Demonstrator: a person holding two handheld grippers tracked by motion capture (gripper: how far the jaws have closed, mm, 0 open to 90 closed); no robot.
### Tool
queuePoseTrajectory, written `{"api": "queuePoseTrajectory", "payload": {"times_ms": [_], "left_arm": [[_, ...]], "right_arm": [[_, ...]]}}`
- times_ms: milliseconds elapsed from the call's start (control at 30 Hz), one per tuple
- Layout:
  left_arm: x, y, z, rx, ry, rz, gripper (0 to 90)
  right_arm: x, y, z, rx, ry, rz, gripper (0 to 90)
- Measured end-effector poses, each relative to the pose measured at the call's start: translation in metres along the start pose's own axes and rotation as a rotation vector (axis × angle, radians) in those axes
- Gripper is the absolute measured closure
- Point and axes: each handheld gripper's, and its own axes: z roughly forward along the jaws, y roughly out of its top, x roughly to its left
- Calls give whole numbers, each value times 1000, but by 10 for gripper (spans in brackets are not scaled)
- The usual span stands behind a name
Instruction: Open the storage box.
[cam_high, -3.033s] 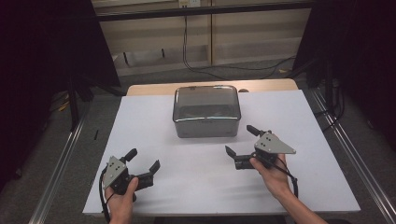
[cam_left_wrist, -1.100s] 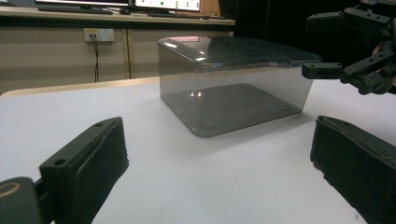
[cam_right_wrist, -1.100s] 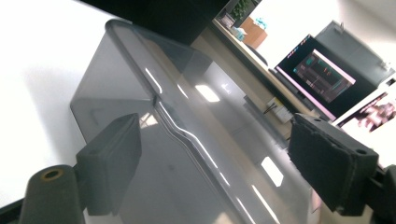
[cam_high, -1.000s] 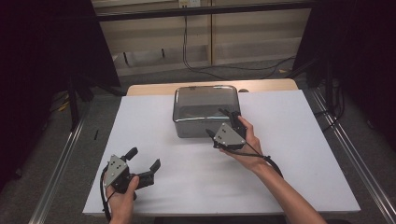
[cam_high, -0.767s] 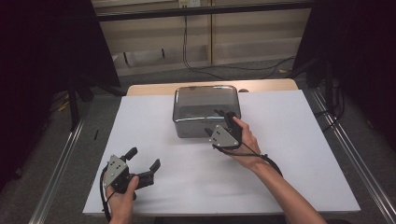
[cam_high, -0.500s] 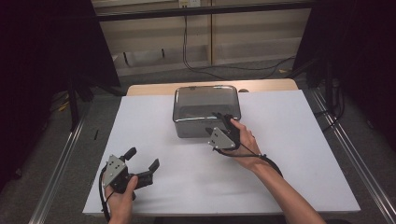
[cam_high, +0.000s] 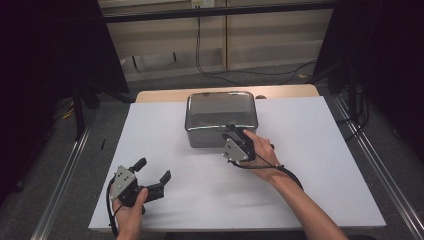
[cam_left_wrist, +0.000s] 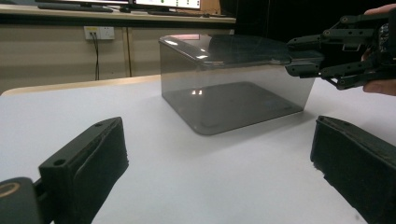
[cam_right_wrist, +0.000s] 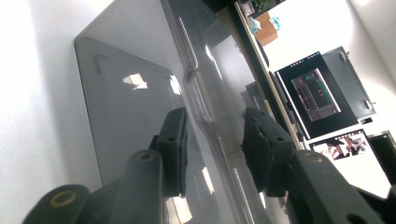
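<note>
A smoked see-through box (cam_high: 220, 117) with a lid stands at the back middle of the white table (cam_high: 310, 165). My right gripper (cam_high: 232, 131) is at the box's near right edge. In the right gripper view its jaws (cam_right_wrist: 215, 135) straddle the lid's rim (cam_right_wrist: 205, 123), and a narrow gap shows at each pad. These jaws have just been closing around that rim. The left gripper view shows the box (cam_left_wrist: 233, 88) with the right gripper (cam_left_wrist: 303, 60) at its corner. My left gripper (cam_high: 152, 169) rests open near the table's front left, its jaws (cam_left_wrist: 219, 149) wide with nothing between them.
Metal rails (cam_high: 65, 175) run along both sides of the table. A wooden tabletop edge (cam_high: 165, 94) lies behind the white sheet. Cables (cam_high: 210, 70) trail over the floor at the back. Monitors (cam_right_wrist: 317, 93) glow beyond the box.
My right gripper came from the table's right side to the box's near edge, then shifted slightly along it while its jaws narrowed. The left gripper and the box have stayed put.
</note>
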Motion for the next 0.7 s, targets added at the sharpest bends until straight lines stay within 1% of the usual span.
{"api": "queuePoseTrajectory", "payload": {"times_ms": [67,233,533,700], "left_arm": [[0,0,0,0,-1,0,35],[0,0,0,-2,3,-2,35],[0,0,0,-1,-3,0,35],[0,0,1,-5,1,-7,33]], "right_arm": [[0,0,0,5,-5,-11,633],[0,4,1,9,2,-41,662],[1,6,2,12,-3,-66,680],[1,6,1,12,-5,-68,685]]}}
